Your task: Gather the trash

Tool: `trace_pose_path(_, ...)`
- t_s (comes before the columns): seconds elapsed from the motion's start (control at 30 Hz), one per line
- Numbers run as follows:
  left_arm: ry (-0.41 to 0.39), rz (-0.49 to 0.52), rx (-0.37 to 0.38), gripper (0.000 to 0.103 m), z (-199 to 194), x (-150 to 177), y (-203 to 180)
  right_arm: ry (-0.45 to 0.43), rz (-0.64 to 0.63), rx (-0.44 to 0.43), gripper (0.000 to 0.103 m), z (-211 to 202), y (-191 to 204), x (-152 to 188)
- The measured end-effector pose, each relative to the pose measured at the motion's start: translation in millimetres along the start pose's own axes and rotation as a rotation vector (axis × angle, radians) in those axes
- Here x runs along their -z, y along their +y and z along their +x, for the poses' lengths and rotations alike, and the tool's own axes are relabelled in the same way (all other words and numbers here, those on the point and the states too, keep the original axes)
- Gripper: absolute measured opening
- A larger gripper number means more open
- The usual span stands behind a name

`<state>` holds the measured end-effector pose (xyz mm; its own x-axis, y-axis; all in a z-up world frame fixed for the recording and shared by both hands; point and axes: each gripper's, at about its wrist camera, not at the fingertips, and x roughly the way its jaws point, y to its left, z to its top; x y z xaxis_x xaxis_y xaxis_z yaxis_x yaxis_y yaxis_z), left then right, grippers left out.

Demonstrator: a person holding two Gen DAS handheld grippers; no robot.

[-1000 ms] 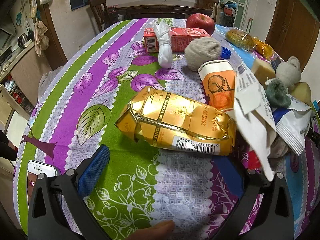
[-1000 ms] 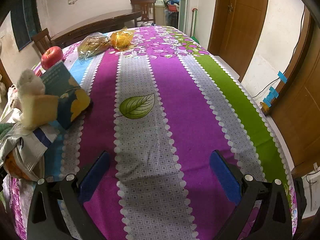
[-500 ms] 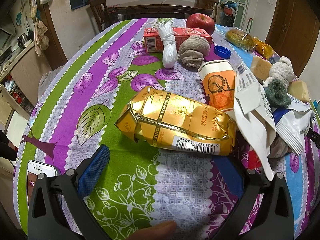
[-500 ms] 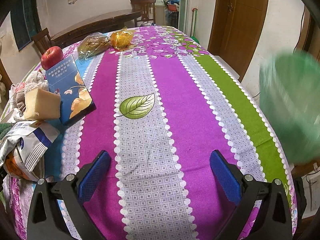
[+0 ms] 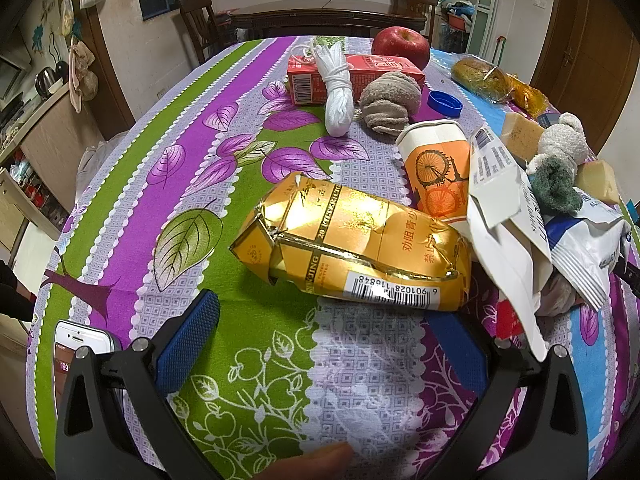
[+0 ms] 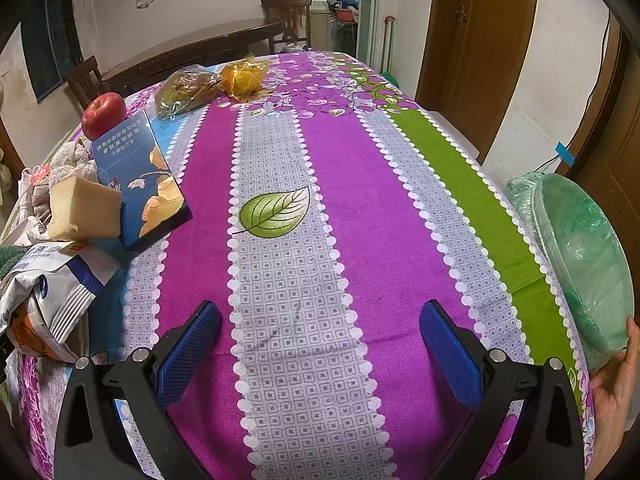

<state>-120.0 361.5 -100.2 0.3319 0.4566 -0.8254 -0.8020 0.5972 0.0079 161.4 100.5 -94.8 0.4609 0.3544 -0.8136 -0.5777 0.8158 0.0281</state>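
Crumpled gold cigarette pack (image 5: pixel 352 248) lying on the tablecloth (image 5: pixel 248 360) just ahead of the spread, empty left gripper (image 5: pixel 320 344), right gripper (image 6: pixel 316 344) likewise released, lined bin (image 6: pixel 580 264) hand-held at the table edge: approach stage, next calling for straddling and pinching.

A table (image 6: pixel 304 240) under a striped purple, grey and green leaf-print cloth carries a crumpled gold carton (image 5: pixel 352 248), an orange bicycle paper cup (image 5: pixel 438 168), a white rope bundle (image 5: pixel 338 88), a red carton (image 5: pixel 356 76), an apple (image 5: pixel 400 42), a blue cap (image 5: pixel 445 103), a blue booklet (image 6: pixel 138 176) and bagged bread (image 6: pixel 186 90).
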Motion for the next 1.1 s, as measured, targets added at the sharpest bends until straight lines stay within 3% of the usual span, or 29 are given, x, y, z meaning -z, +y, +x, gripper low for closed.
trace_pose_path(0.1, 0.013, 0.047, 0.029, 0.098, -11, 14, -6, 0.000, 0.000, 0.000, 0.100, 0, 0, 0)
trace_pose_path(0.2, 0.061, 0.176, 0.157, 0.098, -40, 44, -17, 0.000, 0.000, 0.001, 0.100, 0, 0, 0)
trace_pose_path(0.27, 0.019, 0.182, 0.262, 0.098, -71, 52, -17, 0.000, 0.000, 0.000, 0.100, 0, 0, 0)
trace_pose_path(0.3, -0.044, 0.180, 0.290, 0.098, -93, 45, -18, 0.000, 0.000, 0.001, 0.100, 0, 0, 0)
trace_pose_path(0.37, -0.186, 0.167, 0.247, 0.098, -127, 13, -22, 0.000, 0.000, 0.001, 0.100, 0, 0, 0)
trace_pose_path(0.43, -0.208, 0.101, 0.142, 0.098, -128, -28, -29, 0.001, 0.000, 0.001, 0.100, 0, 0, -1)
trace_pose_path(0.5, -0.164, 0.074, 0.017, 0.098, -101, -66, -42, 0.000, 0.000, 0.001, 0.100, 0, 0, 0)
trace_pose_path(0.6, -0.051, 0.172, -0.163, 0.098, -30, -95, -74, 0.001, 0.000, 0.001, 0.100, 0, 0, 0)
trace_pose_path(0.63, -0.006, 0.197, -0.190, 0.098, -12, -94, -80, 0.000, 0.001, 0.001, 0.100, 0, -1, 1)
trace_pose_path(0.67, 0.036, 0.218, -0.184, 0.098, 0, -90, -86, 0.000, 0.000, 0.001, 0.100, -1, 0, 1)
trace_pose_path(0.7, 0.047, 0.238, -0.131, 0.098, -1, -82, -91, 0.007, -0.012, -0.003, 0.100, -2, 0, 1)
trace_pose_path(0.77, 0.052, 0.309, 0.006, 0.098, -22, -58, -103, 0.057, -0.105, -0.074, 0.099, -6, -4, 1)
trace_pose_path(0.8, 0.047, 0.382, 0.139, 0.098, -42, -37, -109, 0.054, -0.112, -0.066, 0.099, -8, -10, 3)
trace_pose_path(0.87, -0.002, 0.428, 0.217, 0.098, -66, -14, -106, 0.021, -0.077, -0.024, 0.099, -16, -29, 10)
trace_pose_path(1.0, -0.119, 0.288, 0.164, 0.098, -94, -1, -69, -0.125, 0.003, -0.167, 0.099, -45, -61, 17)
trace_pose_path(1.1, -0.182, 0.156, 0.075, 0.098, -107, 8, -30, -0.258, 0.009, -0.177, 0.099, -75, -72, 16)
